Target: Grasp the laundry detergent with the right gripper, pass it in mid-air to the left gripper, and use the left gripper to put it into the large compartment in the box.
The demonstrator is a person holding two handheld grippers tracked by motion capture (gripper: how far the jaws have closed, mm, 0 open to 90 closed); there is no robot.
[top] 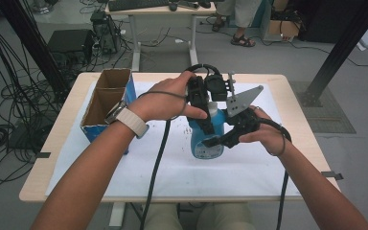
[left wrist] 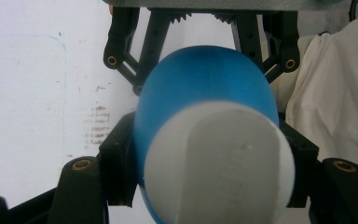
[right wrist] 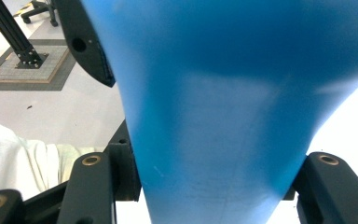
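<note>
Overhead and two close views, shared bottle (top: 206, 139)

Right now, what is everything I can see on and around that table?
bottle: one, blue with a white cap, upright mid-table, held between both claws
box: one, open brown cardboard with blue sides, at the table's left
sheet: one, white, covering most of the tabletop
table: one, pale wood
desk: one, white legs, behind the table, keyboard on it
cables: many, black, on the floor at left
bystander: one, feet in sandals, far end of the room
left claw: one, black, shut on the bottle near its cap
right claw: one, black, shut on the bottle's body
forearms: two, coming in from the bottom, watch on the left wrist
</note>
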